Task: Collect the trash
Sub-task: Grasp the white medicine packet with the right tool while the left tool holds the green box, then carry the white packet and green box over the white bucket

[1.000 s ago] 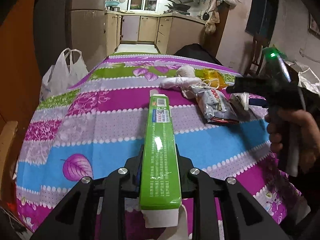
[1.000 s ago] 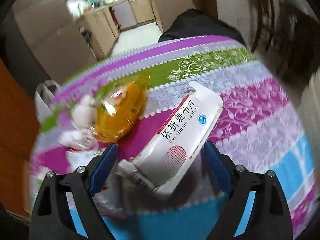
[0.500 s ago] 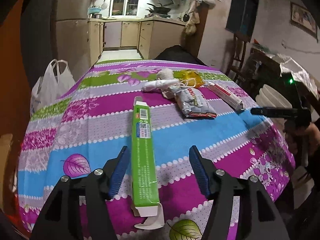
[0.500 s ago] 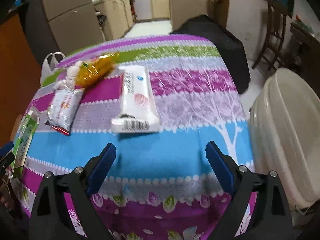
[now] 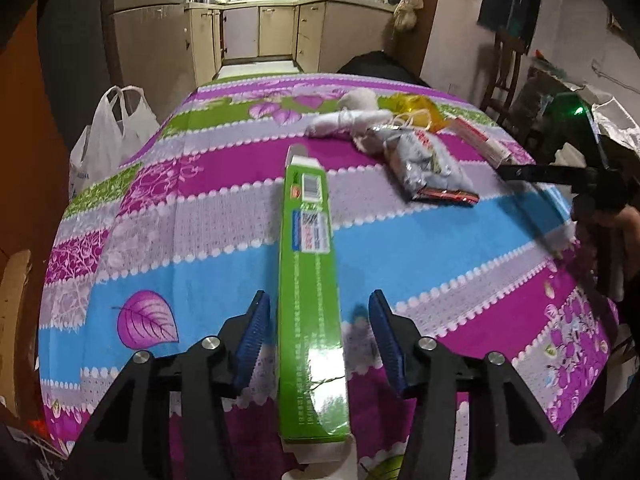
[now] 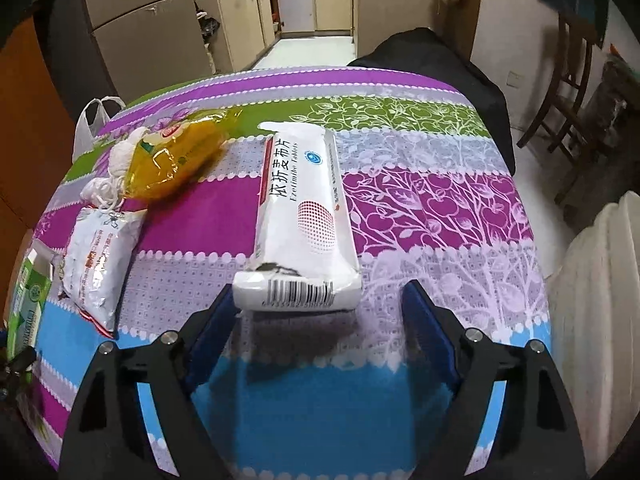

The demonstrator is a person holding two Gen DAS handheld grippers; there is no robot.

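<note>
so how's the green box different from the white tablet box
The green box is long and slim; the white tablet box is shorter and wider. The green box's near end flap hangs open, while the white tablet box's near end looks torn. The green one lies between the left jaws, the white one ahead of the right jaws. Both lie flat on the tablecloth, ungripped.

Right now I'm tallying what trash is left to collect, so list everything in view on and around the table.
green carton: one, green, near table edge, between the left tool's fingers, untouched
white tablet box: one, white with red, mid-table, just ahead of the right tool
silver snack packet: one, silver and red, beside the string
yellow wrapper: one, clear yellow, far side
white string bundle: one, white, against the wrapper
tablecloth: one, purple, blue, green stripes
plastic bag: one, white, beside the table
left tool: one, black, blue pads, open
right tool: one, same, open
</note>
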